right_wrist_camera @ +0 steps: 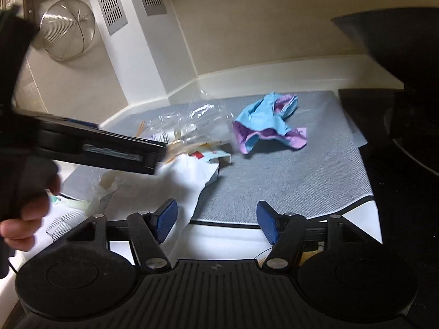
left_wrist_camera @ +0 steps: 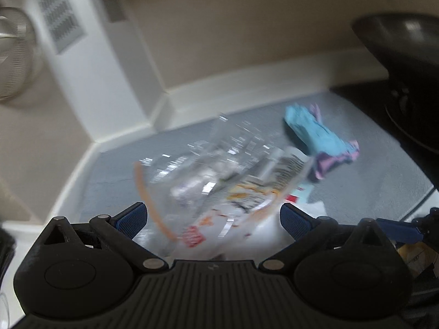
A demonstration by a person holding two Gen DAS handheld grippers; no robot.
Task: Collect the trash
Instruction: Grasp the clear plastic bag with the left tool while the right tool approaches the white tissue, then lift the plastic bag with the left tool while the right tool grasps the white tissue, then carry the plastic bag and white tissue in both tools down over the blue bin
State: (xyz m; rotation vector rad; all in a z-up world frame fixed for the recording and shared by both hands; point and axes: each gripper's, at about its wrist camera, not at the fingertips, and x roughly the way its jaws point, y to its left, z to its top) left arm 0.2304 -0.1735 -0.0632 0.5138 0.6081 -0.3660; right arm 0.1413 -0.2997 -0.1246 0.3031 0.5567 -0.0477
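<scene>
Trash is piled on the grey mat (right_wrist_camera: 288, 175) in the corner of the counter, so here's how it looks from where I'm standing. My left gripper (left_wrist_camera: 212, 218) has its blue pads spread wide with nothing pinched, and it points down at a clear plastic bag (left_wrist_camera: 208, 164) stuffed with wrappers. That view is pretty smeared, so I can't tell if the pads touch the bag or just sit near it. From my right wrist view the same bag (right_wrist_camera: 192, 126) lies at the back left of the mat, with a white paper wrapper (right_wrist_camera: 189, 175) right in front of it, hanging off the mat's front edge. The left gripper's black body (right_wrist_camera: 109, 150) crosses that view from the left, its tip right at the trash heap, and my hand (right_wrist_camera: 24, 216) is curled round its handle. My right gripper (right_wrist_camera: 216, 220) hangs over the front edge of the mat, jaws parted and empty, well short of the pile. A crumpled blue and pink cloth (right_wrist_camera: 270, 122) sits apart from the trash, further right on the mat. Behind it all, a wire strainer (right_wrist_camera: 67, 28) hangs on the wall, and something black and bulky (right_wrist_camera: 397, 49) fills the right side.
</scene>
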